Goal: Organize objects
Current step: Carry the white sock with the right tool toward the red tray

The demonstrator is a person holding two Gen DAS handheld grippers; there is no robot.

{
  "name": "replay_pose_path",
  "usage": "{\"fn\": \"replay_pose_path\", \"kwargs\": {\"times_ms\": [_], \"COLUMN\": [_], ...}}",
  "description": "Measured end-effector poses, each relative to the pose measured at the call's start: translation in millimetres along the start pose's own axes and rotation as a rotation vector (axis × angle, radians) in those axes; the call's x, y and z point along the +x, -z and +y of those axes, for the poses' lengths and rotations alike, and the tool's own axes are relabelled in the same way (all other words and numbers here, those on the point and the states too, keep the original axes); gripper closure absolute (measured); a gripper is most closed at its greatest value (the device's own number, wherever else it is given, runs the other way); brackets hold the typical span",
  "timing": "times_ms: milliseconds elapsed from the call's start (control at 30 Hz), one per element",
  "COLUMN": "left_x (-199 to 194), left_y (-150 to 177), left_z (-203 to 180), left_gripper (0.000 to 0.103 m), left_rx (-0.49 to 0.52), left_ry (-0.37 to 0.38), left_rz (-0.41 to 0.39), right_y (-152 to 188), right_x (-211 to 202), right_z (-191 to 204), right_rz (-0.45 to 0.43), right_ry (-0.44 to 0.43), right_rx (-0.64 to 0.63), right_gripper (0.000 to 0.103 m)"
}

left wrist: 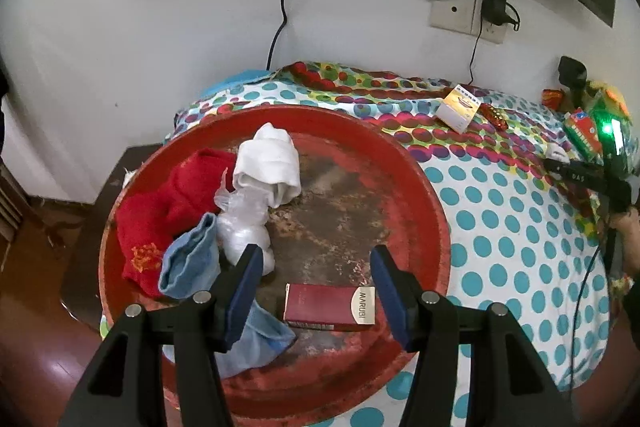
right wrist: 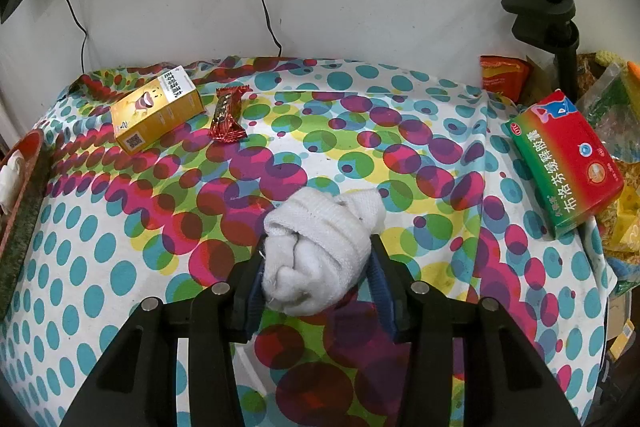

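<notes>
Two hand-held grippers are working over a counter draped in a polka-dot cloth (right wrist: 120, 267). The right hand-held gripper (right wrist: 318, 267) is clamping a rolled white sock (right wrist: 320, 247) between its blue pads, holding it over the middle of the counter near the front edge. The left hand-held gripper (left wrist: 316, 291) is hovering with its jaws apart over a worn red tray (left wrist: 420, 195) sitting at the counter's left end. Lying in the tray nearest the gripper is a maroon box (left wrist: 330, 307) whose white end is reading "MARUBI". Further left in the tray, a red sock (left wrist: 160, 211), a blue sock (left wrist: 192, 263), a crumpled plastic bag (left wrist: 244, 223) and another white sock (left wrist: 268, 163) are piling together, touching one another.

Toward the counter's back left corner, a yellow box (right wrist: 156, 109) with Chinese writing and a QR code is lying flat, with a red foil snack bar (right wrist: 227, 115) just beside it on its right. At the right edge, a red-and-green medicine box (right wrist: 566, 163) is showing "OTC" and large Chinese characters. An orange packet (right wrist: 504, 75) is standing behind it by the wall, next to a black clamp stand (right wrist: 552, 23).
</notes>
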State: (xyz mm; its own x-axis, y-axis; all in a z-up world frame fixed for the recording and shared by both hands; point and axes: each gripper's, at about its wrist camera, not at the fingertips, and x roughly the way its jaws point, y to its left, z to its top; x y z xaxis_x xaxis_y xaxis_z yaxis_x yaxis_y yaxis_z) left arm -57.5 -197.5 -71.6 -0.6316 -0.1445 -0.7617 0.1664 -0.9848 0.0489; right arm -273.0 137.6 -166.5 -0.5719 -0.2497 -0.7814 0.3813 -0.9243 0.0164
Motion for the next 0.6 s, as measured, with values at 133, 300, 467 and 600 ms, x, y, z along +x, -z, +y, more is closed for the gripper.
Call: {"fn": "replay_pose_path", "kwargs": {"times_ms": [133, 300, 467, 600], "left_x": [-2, -1, 3, 3], "left_y": [5, 11, 14, 16], "left_z": [-2, 6, 18, 25], "left_gripper": [0.046, 0.046, 0.046, 0.046], "left_rx": [0.019, 0.015, -0.030, -0.050], "left_ry": [0.015, 0.010, 0.011, 0.030], "left_rz": [-0.015, -0.019, -0.005, -0.019], "right_y": [1, 0, 3, 8], "right_x": [-1, 2, -1, -7], "right_z": [1, 5, 4, 1], "right_rz": [0.001, 0.001, -0.002, -0.006], "right_ry": [0.018, 0.026, 0.052, 0.082], "right_rx": [-0.012, -0.017, -0.036, -0.059], "right_gripper": [0.060, 0.060, 0.060, 0.060]}}
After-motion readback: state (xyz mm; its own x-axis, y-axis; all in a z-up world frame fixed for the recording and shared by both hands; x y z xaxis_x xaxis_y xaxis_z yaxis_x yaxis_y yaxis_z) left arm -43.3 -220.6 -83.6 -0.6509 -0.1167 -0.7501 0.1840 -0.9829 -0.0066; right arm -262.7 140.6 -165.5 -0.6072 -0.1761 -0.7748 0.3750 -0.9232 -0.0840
